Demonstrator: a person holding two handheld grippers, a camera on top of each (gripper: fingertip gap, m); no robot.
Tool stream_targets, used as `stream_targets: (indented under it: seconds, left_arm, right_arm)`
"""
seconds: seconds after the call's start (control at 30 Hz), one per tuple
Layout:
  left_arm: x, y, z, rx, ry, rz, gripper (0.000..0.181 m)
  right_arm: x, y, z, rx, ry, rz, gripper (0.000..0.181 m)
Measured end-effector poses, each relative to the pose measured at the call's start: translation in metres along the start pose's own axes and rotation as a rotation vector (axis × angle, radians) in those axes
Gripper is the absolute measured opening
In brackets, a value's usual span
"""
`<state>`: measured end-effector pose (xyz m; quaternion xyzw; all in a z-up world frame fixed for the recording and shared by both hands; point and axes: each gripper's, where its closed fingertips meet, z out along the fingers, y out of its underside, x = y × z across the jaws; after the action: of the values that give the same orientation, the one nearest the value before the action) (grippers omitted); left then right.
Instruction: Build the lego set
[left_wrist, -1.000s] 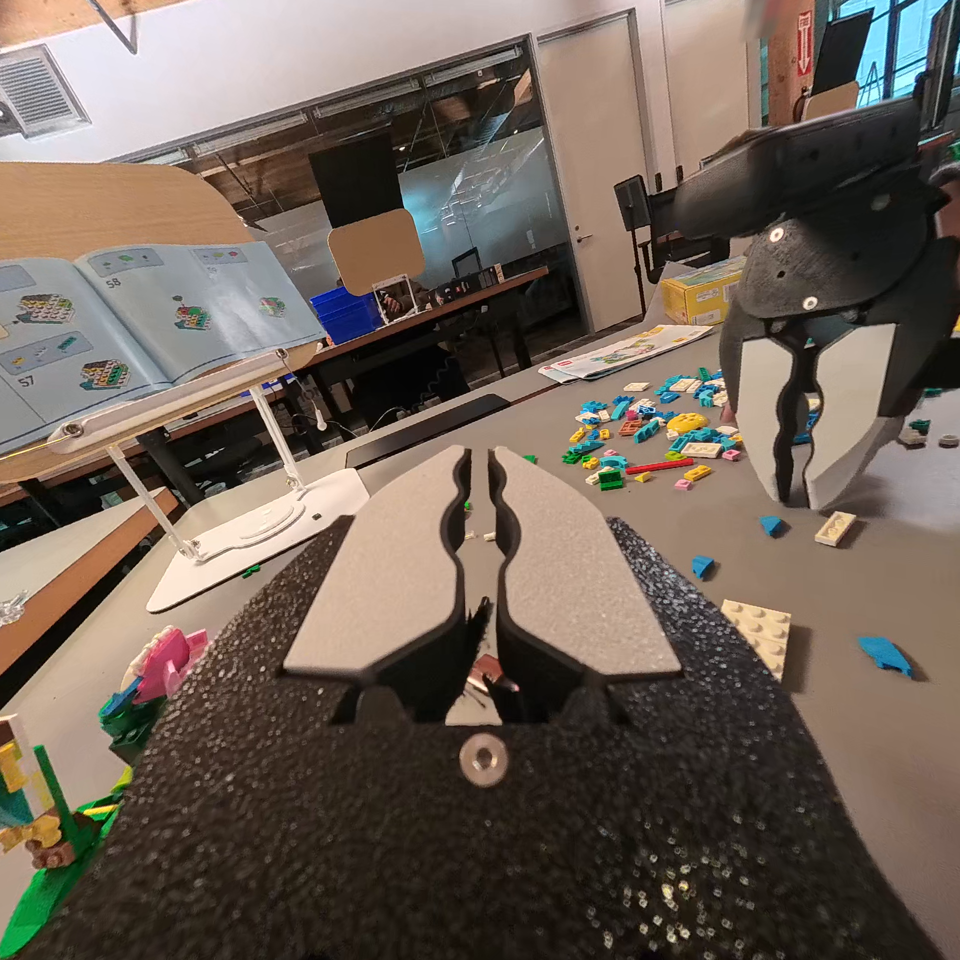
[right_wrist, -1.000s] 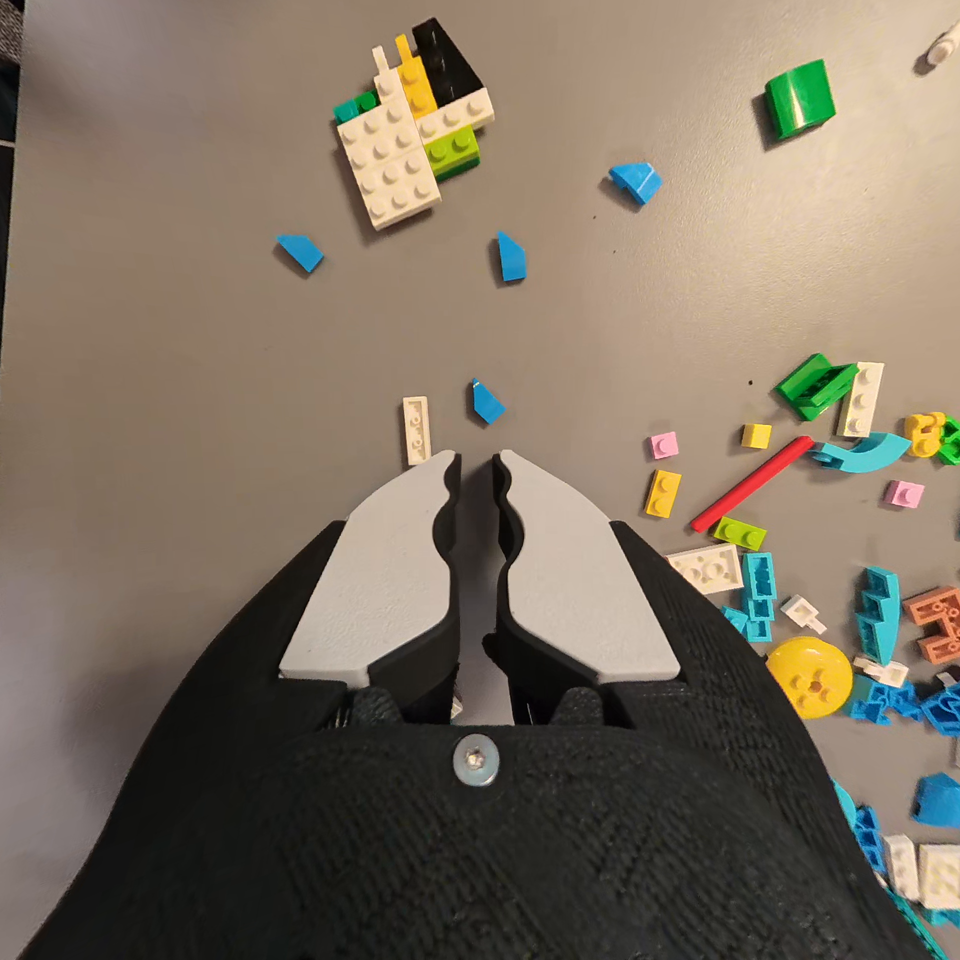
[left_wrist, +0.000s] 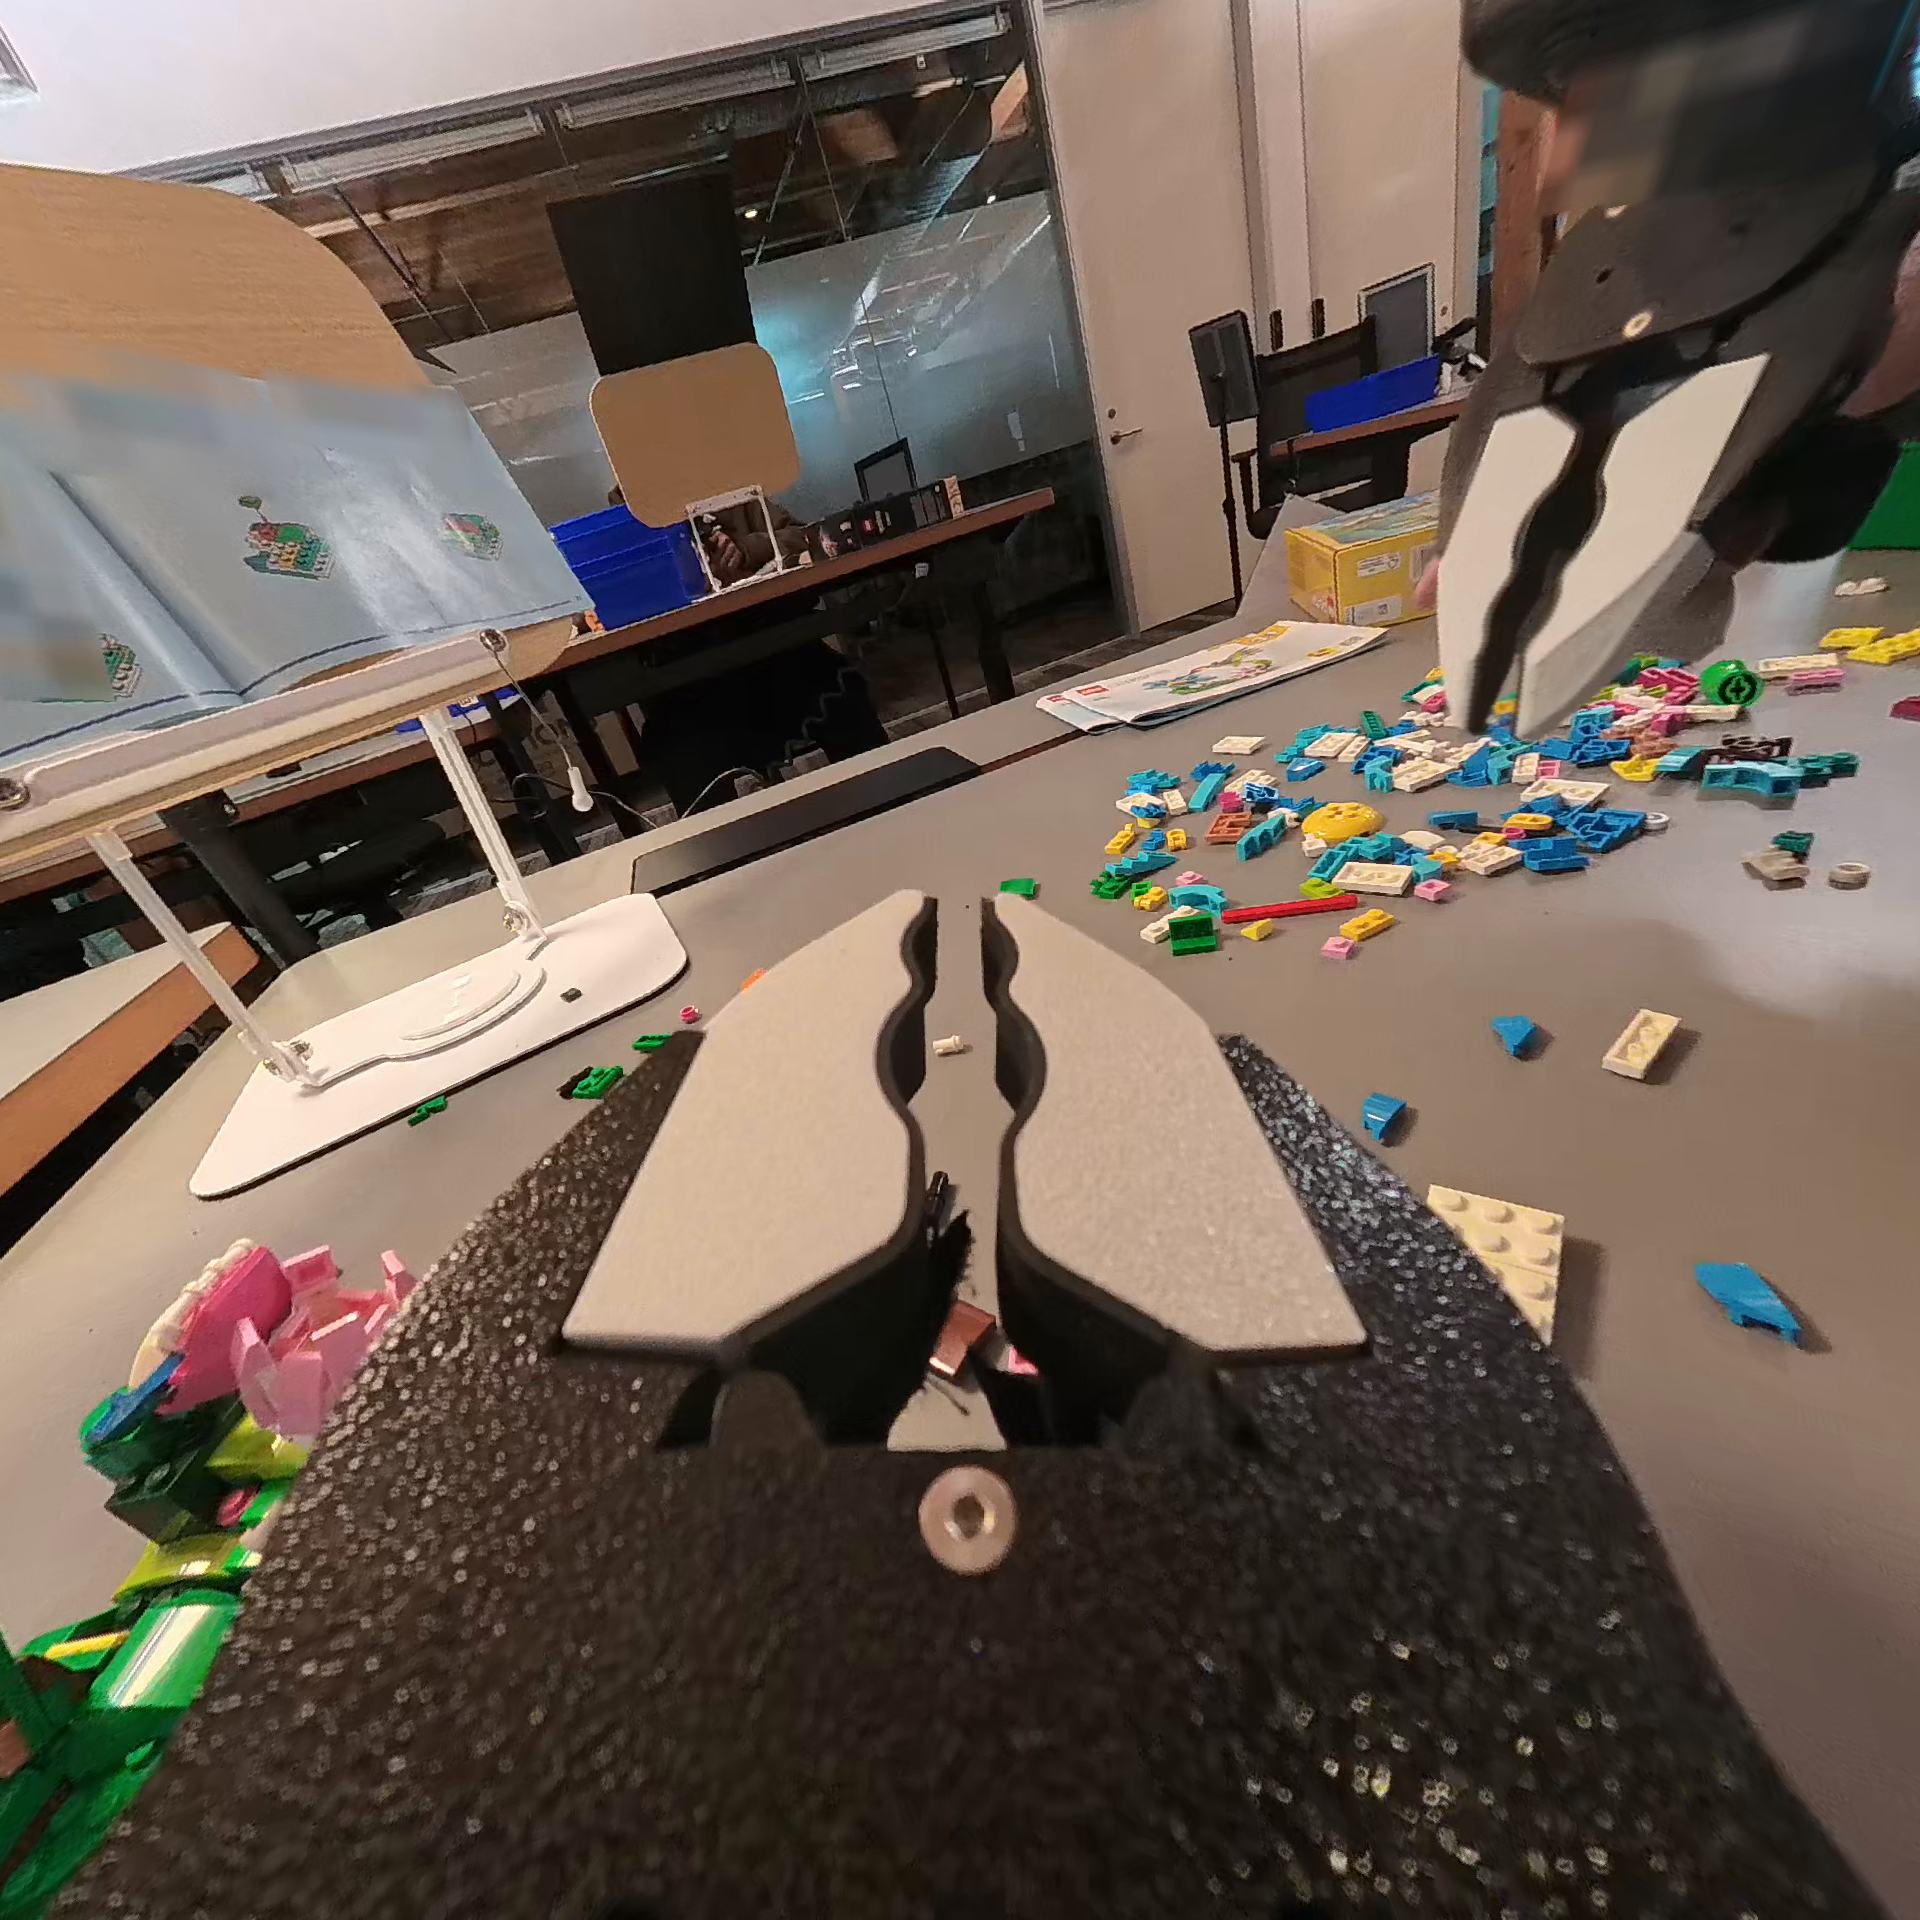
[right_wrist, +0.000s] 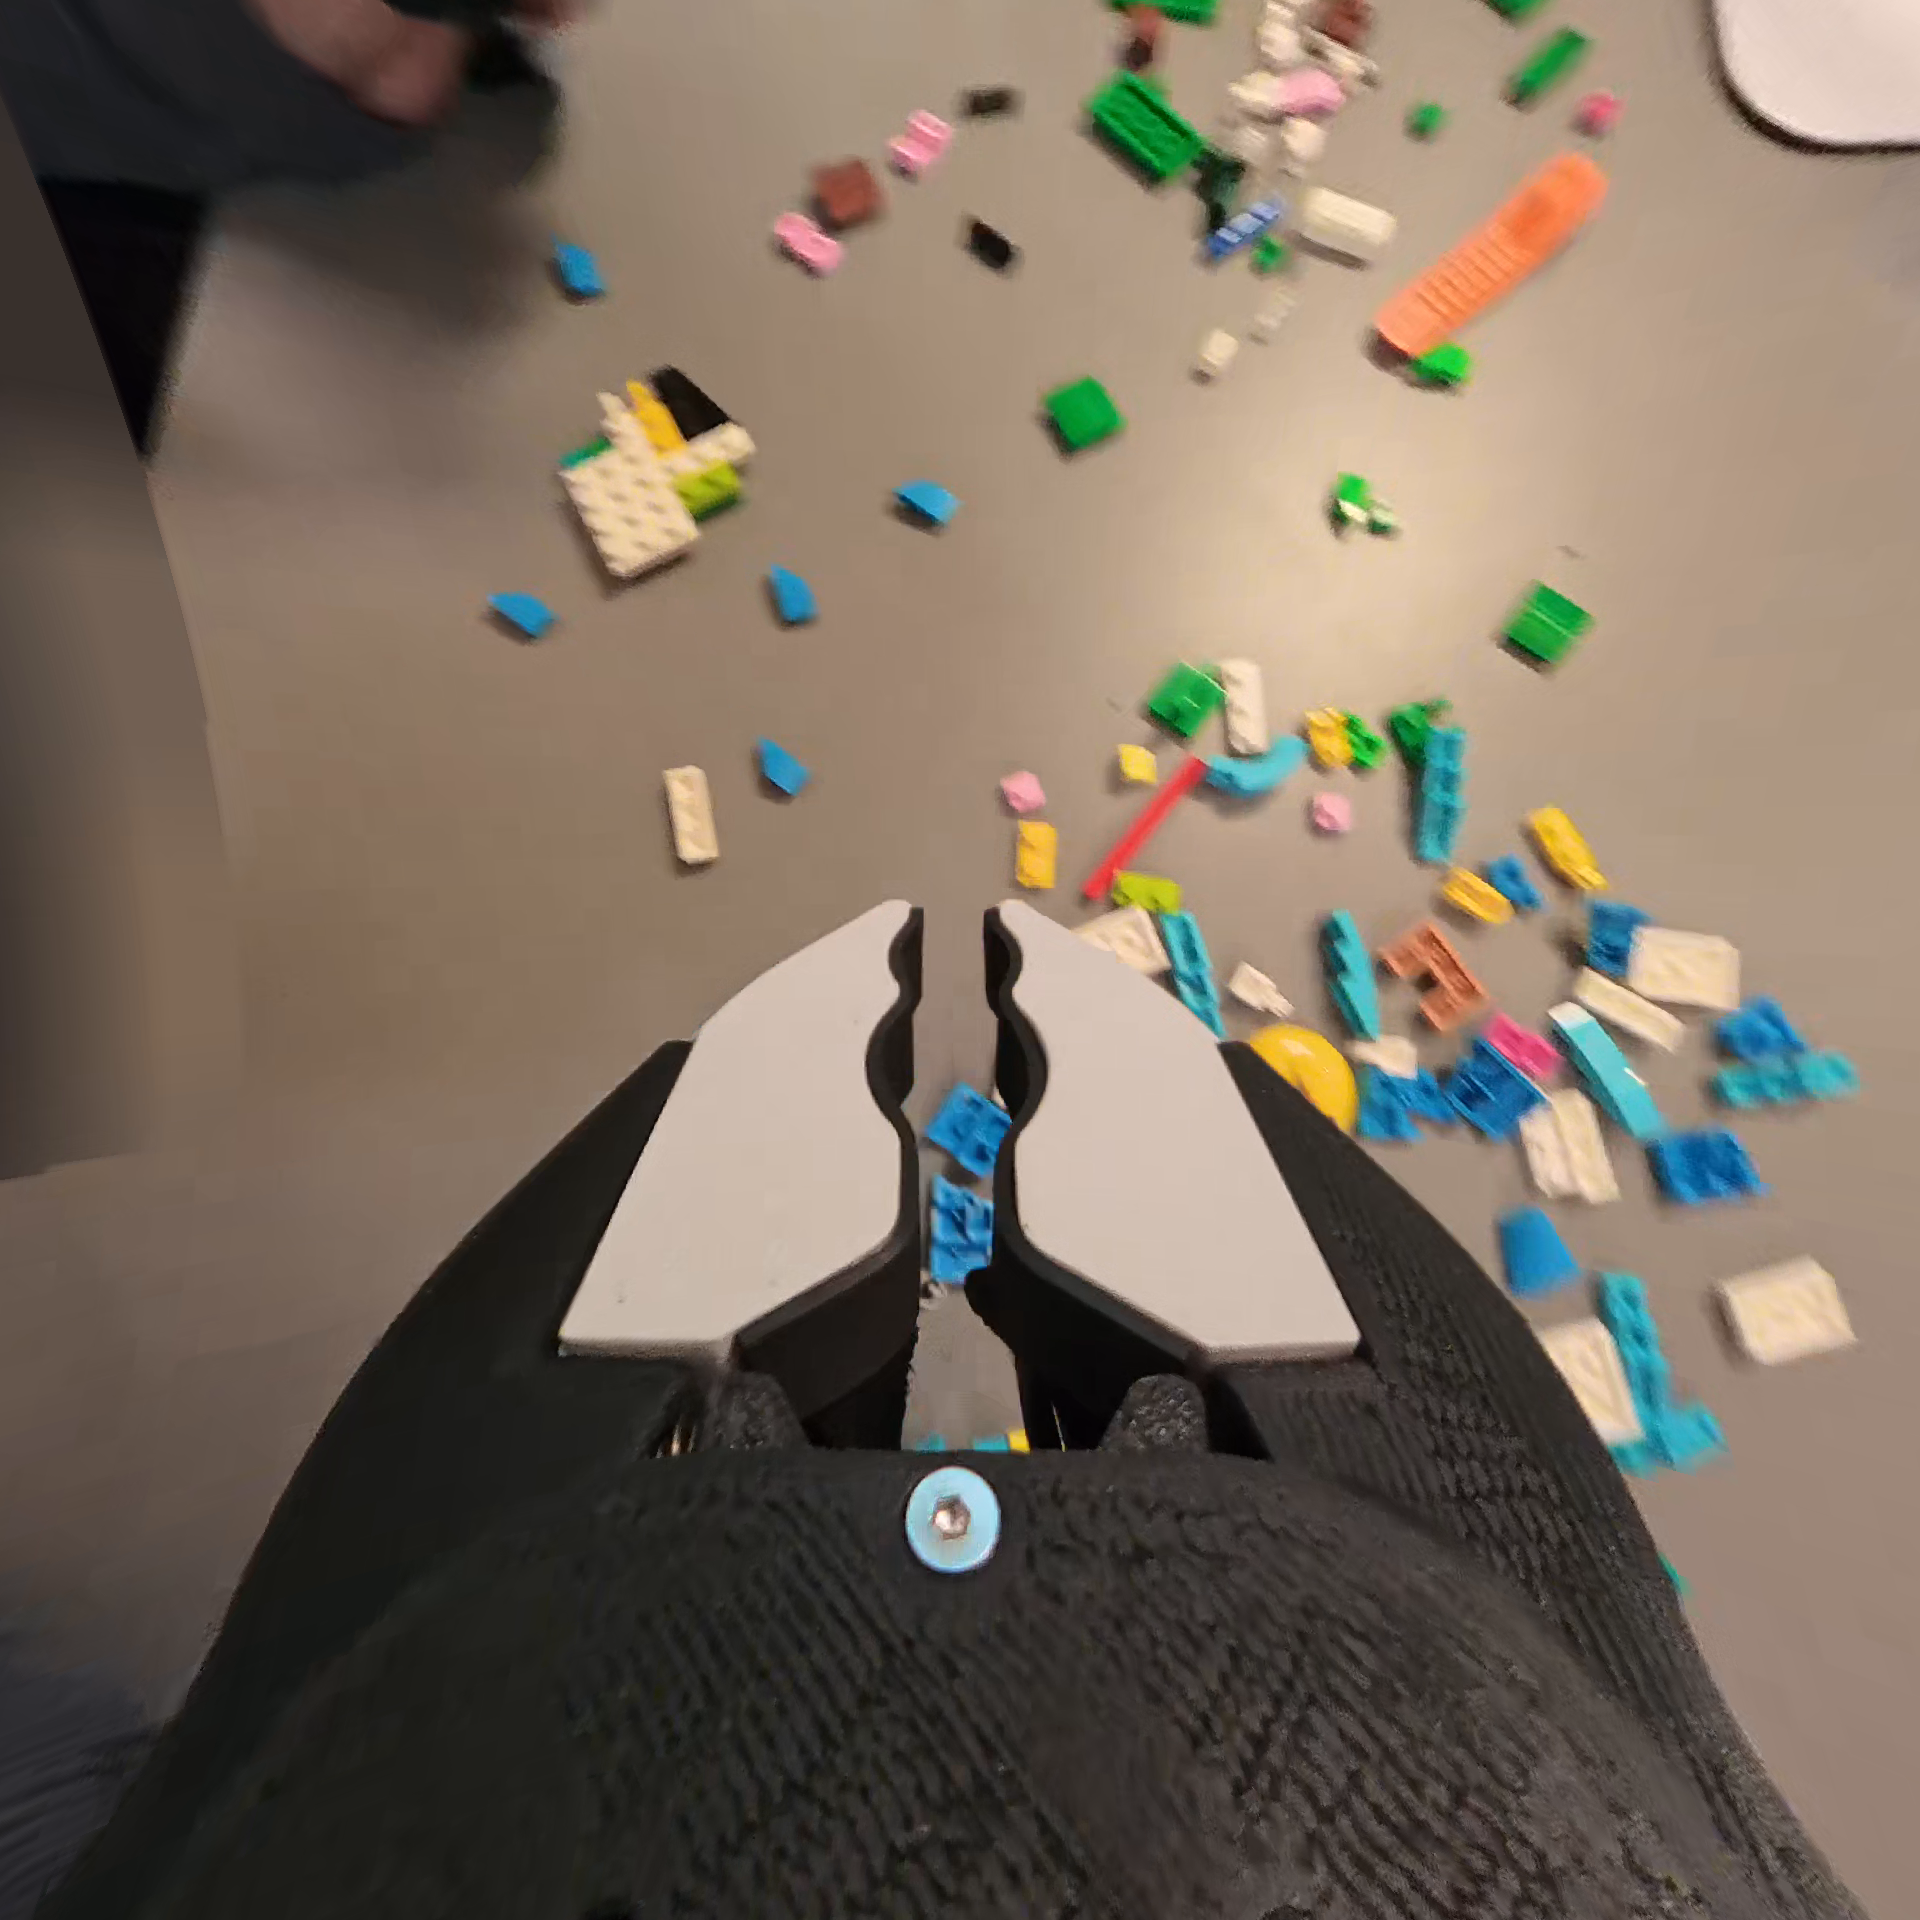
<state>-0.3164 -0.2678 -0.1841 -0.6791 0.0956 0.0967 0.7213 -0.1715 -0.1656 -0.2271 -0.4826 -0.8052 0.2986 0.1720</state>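
Lego pieces (right_wrist: 1475, 1039) lie scattered at the right wrist view's lower right, just beside the right claw (right_wrist: 951, 920), narrow and empty, nearer than the equally narrow, empty left claw (left_wrist: 958, 906).

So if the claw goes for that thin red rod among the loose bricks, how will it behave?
The red rod looks round and slim, so a sideways push would probably roll it. It lies flat on the grey table, so pinching it may be fiddly. It appears stiff and very light, likely to skid.
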Motion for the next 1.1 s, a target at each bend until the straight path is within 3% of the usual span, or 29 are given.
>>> stream_targets:
  seconds: [0.1, 0.4, 0.7, 1.1]
  left_arm:
    - [0.001, 0.0, 0.0, -0.002, 0.004, 0.003, 0.007]
    - [0.004, 0.002, 0.002, -0.014, 0.025, 0.003, 0.007]
    - [0.004, 0.003, 0.002, -0.019, 0.029, 0.003, 0.006]
    - [0.005, 0.005, 0.003, -0.028, 0.034, -0.002, 0.006]
  right_arm:
    - [-0.016, -0.004, 0.017, -0.009, -0.107, -0.017, 0.009]
    - [-0.033, 0.003, 0.058, -0.111, -0.188, -0.107, 0.009]
    - [-0.044, -0.004, 0.069, -0.069, -0.243, -0.266, 0.021]
    - [-0.041, 0.003, 0.079, -0.099, -0.307, -0.309, 0.017]
